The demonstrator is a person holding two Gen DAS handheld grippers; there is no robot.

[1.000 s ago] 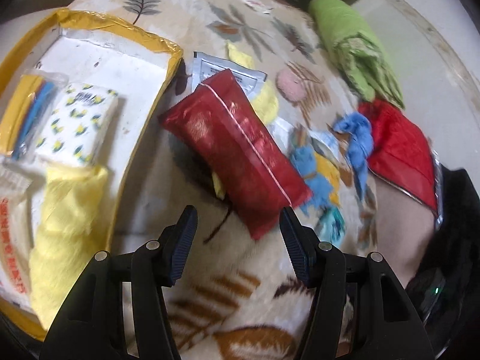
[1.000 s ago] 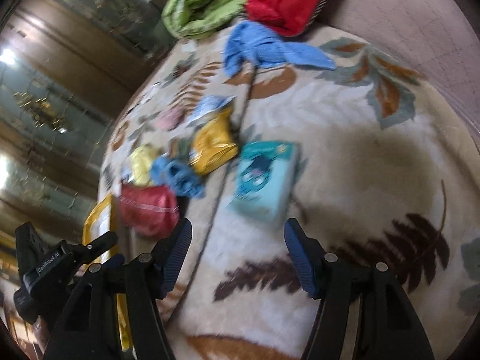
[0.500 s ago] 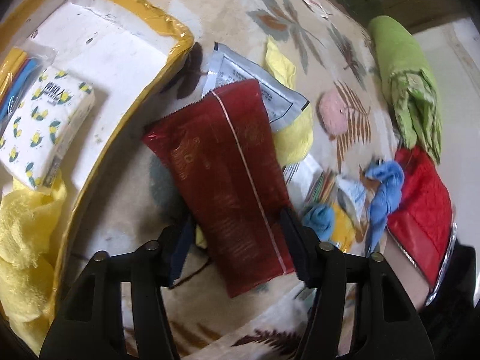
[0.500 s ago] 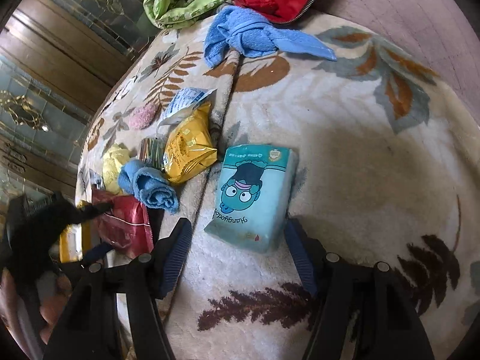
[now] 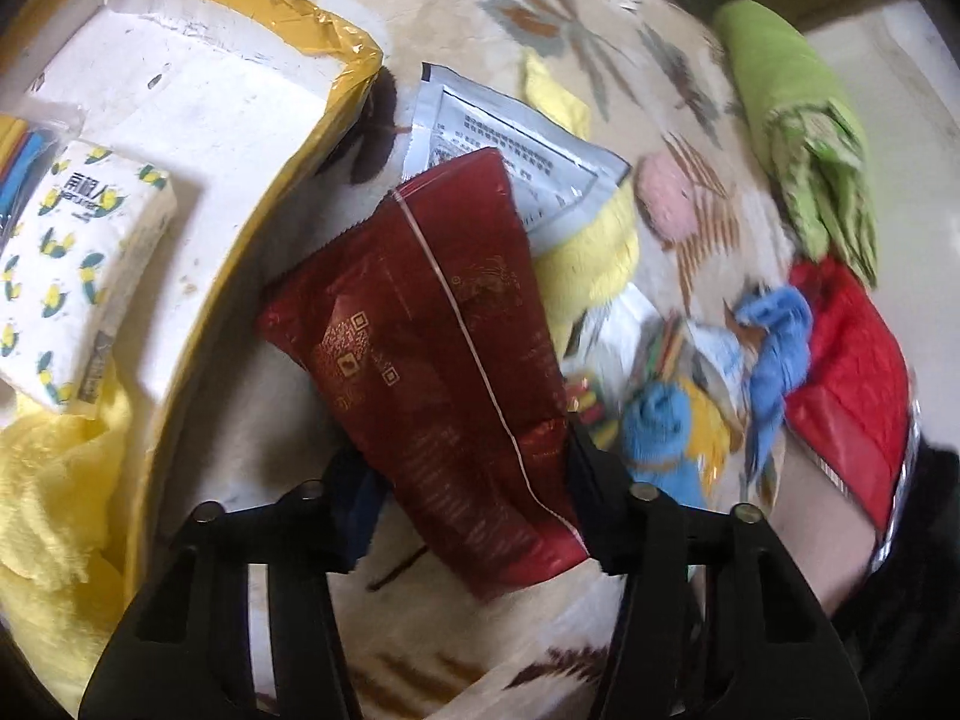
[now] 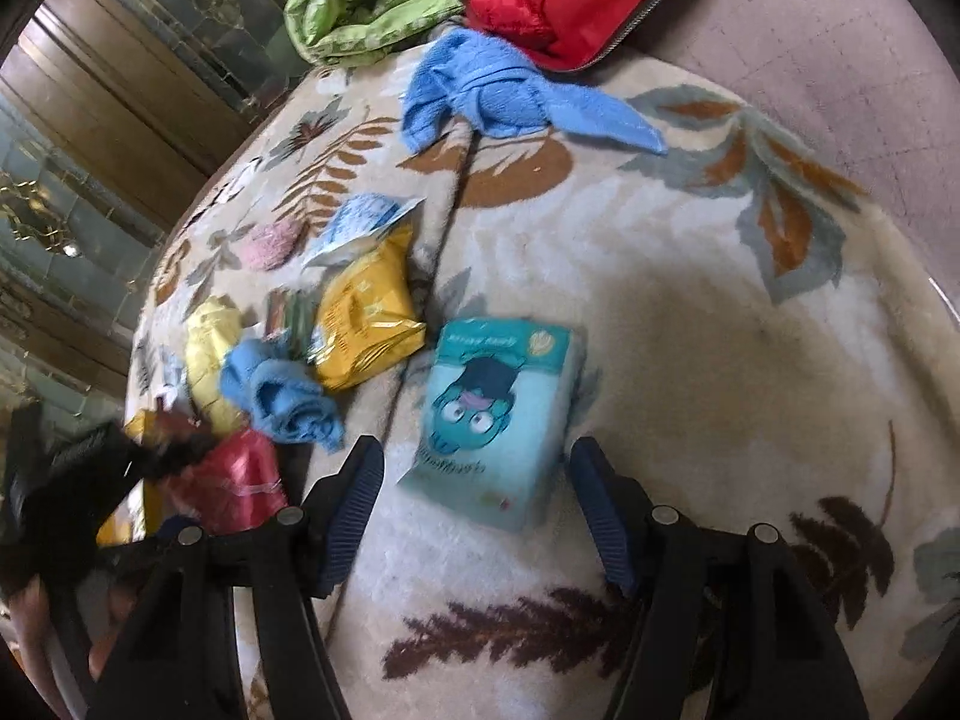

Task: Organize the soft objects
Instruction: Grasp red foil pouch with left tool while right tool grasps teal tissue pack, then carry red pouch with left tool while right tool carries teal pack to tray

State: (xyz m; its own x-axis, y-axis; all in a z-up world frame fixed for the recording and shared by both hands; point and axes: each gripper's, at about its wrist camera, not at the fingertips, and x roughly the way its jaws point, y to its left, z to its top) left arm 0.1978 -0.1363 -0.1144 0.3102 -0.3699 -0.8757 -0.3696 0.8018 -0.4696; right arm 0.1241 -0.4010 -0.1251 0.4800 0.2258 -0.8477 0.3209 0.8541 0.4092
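My left gripper (image 5: 468, 480) straddles the near end of a dark red soft pack (image 5: 438, 348) lying on the leaf-patterned blanket; its jaws stand wide at the pack's two sides, and I cannot tell whether they press it. The pack also shows in the right wrist view (image 6: 231, 477). The yellow-edged white box (image 5: 198, 96) at left holds a lemon-print tissue pack (image 5: 66, 276) and a yellow cloth (image 5: 54, 510). My right gripper (image 6: 474, 510) is open and empty just short of a teal cartoon tissue pack (image 6: 498, 420).
A silver sachet (image 5: 528, 144), yellow cloth (image 5: 594, 258), pink puff (image 5: 666, 198), blue cloths (image 5: 774, 336), a yellow packet (image 6: 366, 318), a green bundle (image 5: 804, 138) and a red quilted bag (image 5: 852, 384) lie scattered on the blanket (image 6: 690, 330). A blue towel (image 6: 510, 96) lies far right.
My left gripper has moved forward until its fingers stand on both sides of the red pack. My right gripper has closed in on the teal tissue pack.
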